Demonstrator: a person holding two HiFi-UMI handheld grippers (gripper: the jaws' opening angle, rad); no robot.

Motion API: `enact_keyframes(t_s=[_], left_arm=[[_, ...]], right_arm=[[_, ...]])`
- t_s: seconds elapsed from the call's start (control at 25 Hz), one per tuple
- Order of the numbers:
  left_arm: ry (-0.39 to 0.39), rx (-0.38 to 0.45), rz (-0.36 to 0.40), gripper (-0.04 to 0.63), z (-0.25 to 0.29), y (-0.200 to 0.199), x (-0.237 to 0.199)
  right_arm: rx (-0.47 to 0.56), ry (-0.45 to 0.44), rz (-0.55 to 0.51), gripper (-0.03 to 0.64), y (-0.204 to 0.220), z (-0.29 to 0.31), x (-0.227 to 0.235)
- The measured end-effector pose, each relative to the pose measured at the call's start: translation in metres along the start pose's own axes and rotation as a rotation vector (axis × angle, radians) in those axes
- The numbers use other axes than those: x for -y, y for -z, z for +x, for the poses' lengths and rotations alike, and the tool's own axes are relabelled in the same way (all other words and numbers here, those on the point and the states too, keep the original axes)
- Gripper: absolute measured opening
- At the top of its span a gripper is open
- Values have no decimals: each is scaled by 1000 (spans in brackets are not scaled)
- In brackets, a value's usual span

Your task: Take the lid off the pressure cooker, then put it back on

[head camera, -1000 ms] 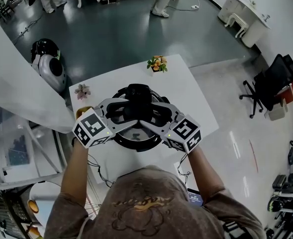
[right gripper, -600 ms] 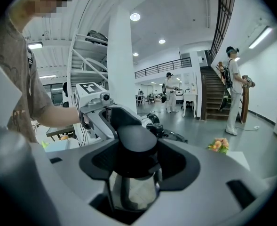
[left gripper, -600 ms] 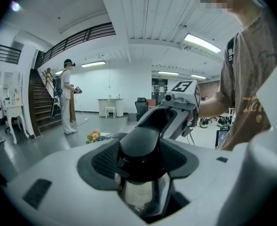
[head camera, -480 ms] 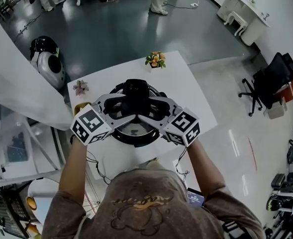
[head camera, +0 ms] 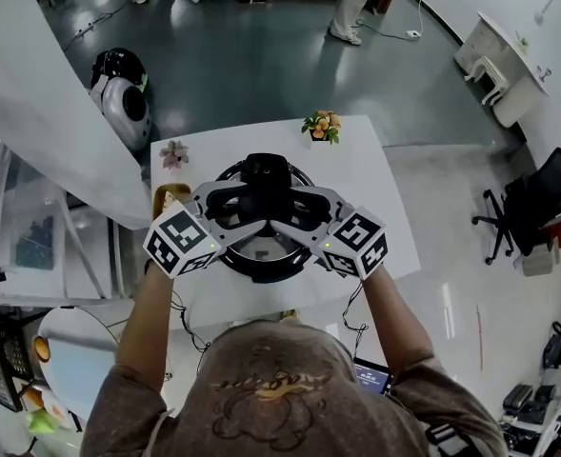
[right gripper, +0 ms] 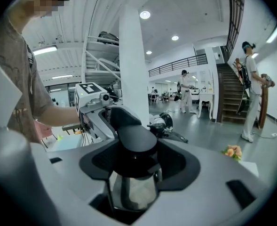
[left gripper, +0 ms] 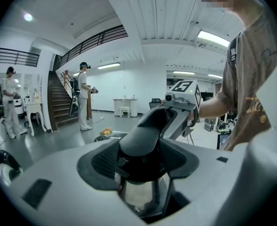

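No readable writing in view.
White cubes (head camera: 179, 241) on the left gripper (head camera: 230, 204) and right gripper (head camera: 304, 208) show only black square marker patterns; the brown T-shirt's (head camera: 261, 417) print is illegible.

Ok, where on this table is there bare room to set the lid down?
The widest bare patch is the table's right side, between the pressure cooker and the right edge, this side of the orange flowers. The left side is crowded: a pink flower and a yellow object sit beside the cooker.

Pressure cooker (head camera: 259, 267) on table (head camera: 387, 225) centre; flowers (head camera: 322, 126) behind.
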State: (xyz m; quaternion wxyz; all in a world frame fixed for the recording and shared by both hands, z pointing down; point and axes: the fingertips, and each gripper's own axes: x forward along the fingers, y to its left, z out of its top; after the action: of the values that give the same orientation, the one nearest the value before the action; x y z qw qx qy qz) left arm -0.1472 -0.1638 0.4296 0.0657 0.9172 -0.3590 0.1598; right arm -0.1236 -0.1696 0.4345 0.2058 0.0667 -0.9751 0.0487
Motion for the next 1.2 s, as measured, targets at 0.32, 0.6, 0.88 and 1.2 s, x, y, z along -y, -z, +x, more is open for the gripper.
enact_keyframes(t_s=[0.32, 0.6, 0.88, 1.2], left_arm=[[-145, 5, -46, 272, -1, 0, 4], [-233, 5, -76, 272, -2, 1, 4], [-283, 3, -94, 273, -1, 1, 5], [-400, 25, -103, 273, -9, 0, 9]], right_arm=[[-15, -147, -58, 255, 1, -1, 0], [-21, -229, -93, 255, 0, 1, 2], [-24, -283, -106, 255, 0, 1, 3], [28, -217, -130, 259, -4, -2, 3]])
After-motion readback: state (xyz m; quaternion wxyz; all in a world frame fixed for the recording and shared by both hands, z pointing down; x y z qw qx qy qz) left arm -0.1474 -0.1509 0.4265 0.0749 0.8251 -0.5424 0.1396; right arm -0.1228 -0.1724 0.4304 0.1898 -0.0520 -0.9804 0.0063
